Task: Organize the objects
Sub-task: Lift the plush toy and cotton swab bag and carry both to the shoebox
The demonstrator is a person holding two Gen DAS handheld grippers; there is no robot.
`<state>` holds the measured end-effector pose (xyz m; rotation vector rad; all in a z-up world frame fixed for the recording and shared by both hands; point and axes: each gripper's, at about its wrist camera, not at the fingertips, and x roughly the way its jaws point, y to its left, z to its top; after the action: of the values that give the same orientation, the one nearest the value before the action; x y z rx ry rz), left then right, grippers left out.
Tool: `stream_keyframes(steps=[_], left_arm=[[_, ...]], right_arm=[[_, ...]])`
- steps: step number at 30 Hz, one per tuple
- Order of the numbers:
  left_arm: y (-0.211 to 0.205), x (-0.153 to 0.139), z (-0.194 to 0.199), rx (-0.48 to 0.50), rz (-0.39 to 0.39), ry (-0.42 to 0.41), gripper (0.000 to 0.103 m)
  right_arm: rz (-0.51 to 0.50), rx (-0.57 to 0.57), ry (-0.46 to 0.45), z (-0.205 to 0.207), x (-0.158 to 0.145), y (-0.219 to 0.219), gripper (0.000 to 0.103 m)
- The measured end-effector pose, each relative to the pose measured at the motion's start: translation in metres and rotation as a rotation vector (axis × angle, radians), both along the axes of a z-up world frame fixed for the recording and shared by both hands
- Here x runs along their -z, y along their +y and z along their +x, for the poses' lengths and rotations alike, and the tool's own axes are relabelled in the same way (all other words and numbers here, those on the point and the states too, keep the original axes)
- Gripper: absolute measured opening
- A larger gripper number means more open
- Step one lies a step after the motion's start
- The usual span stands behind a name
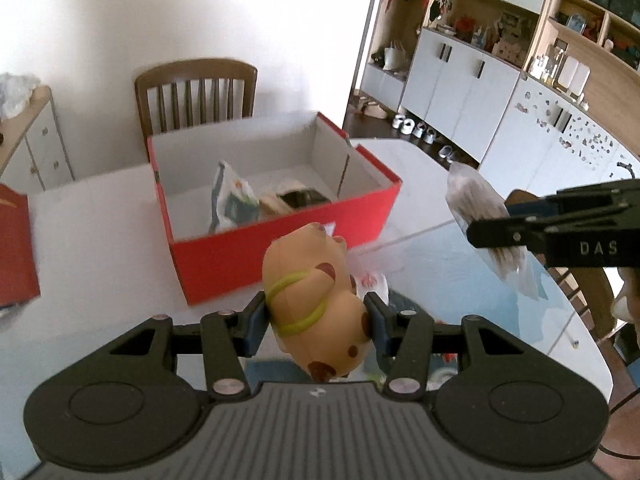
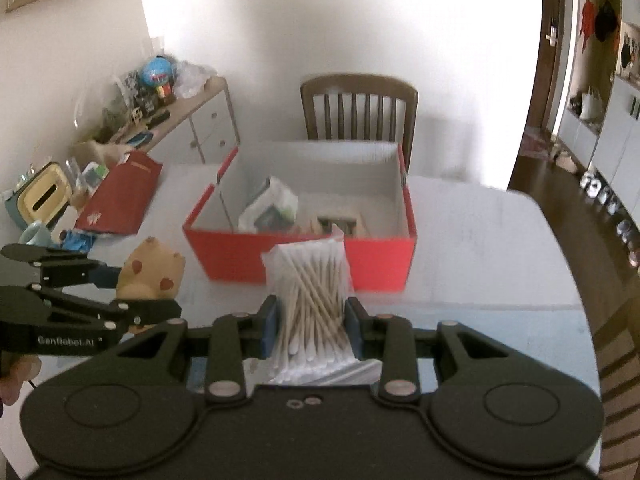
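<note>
My left gripper (image 1: 316,320) is shut on a tan spotted toy animal (image 1: 316,296) with a green band, held above the table in front of the open red box (image 1: 280,248). My right gripper (image 2: 310,326) is shut on a clear bag of cotton swabs (image 2: 310,296), also held in front of the red box (image 2: 380,256). The box holds a white-green packet (image 1: 232,200) and a few small items. In the left wrist view the right gripper (image 1: 492,236) holds the bag (image 1: 476,200) at the right. In the right wrist view the left gripper (image 2: 136,284) holds the toy (image 2: 152,268) at the left.
A red lid (image 2: 124,196) lies on the table (image 2: 480,248) at the left, with blue items (image 2: 78,238) beside it. A wooden chair (image 2: 360,108) stands behind the box. A cluttered sideboard (image 2: 160,120) is at the left wall. White cabinets (image 1: 460,80) stand far right.
</note>
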<state>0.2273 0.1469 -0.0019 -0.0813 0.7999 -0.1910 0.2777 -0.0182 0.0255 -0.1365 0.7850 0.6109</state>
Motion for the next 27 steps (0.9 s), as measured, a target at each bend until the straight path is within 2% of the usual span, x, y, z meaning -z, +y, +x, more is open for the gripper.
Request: stream_keyframes(steps=[6,12,21,27], left_arm=[[0.004,-0.014,0.028,0.007,0.032,-0.026,0.050],[0.008,-0.013,0.061,0.002,0.063,-0.013,0.050],[0.016,-0.007,0.107,-0.011,0.075,0.013,0.050],[0.019,0.001,0.142,-0.015,0.084,0.042,0.050]], right_arm=[[-0.001,0.005,-0.038,0.027,-0.013,0.016,0.034],[-0.018,0.015,-0.047,0.056,-0.014,0.035,0.034],[-0.063,0.051,-0.045,0.096,0.002,0.056,0.034],[-0.069,0.078,-0.006,0.125,0.017,0.068,0.034]])
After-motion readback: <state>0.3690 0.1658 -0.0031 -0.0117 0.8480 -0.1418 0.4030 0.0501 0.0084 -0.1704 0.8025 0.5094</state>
